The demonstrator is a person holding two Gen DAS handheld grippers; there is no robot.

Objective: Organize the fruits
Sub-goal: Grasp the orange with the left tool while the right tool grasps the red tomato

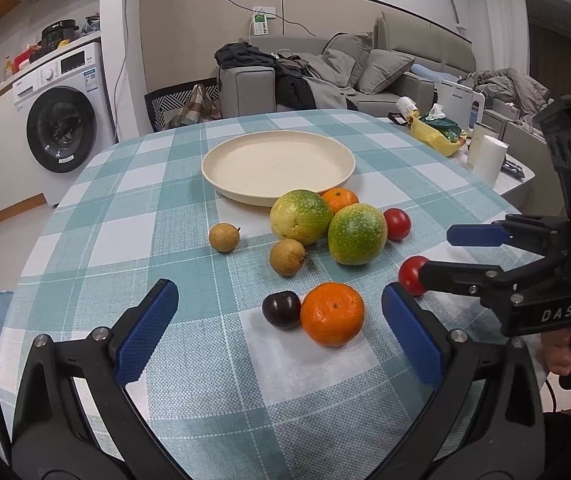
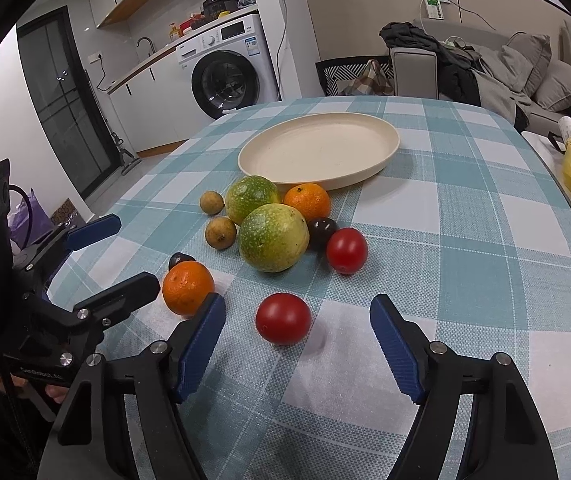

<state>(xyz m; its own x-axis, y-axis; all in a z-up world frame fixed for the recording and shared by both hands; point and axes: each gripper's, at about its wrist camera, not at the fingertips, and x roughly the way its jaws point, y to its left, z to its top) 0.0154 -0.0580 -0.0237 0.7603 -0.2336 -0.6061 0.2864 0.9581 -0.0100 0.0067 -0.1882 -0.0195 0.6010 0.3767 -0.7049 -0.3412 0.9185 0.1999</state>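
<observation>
Plate bare; fruit lies loose on the table. Left gripper wide before the orange. Right gripper wide, framing a tomato for pickup.

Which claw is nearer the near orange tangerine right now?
Left. The left claw opens straight toward the near orange tangerine; the right claw faces a round red tomato, tangerine beside its left finger.

Left gripper jaws wide apart above tablecloth; near orange touching dark plum between them. Right gripper spread beside red tomato. Plate bare.
</observation>
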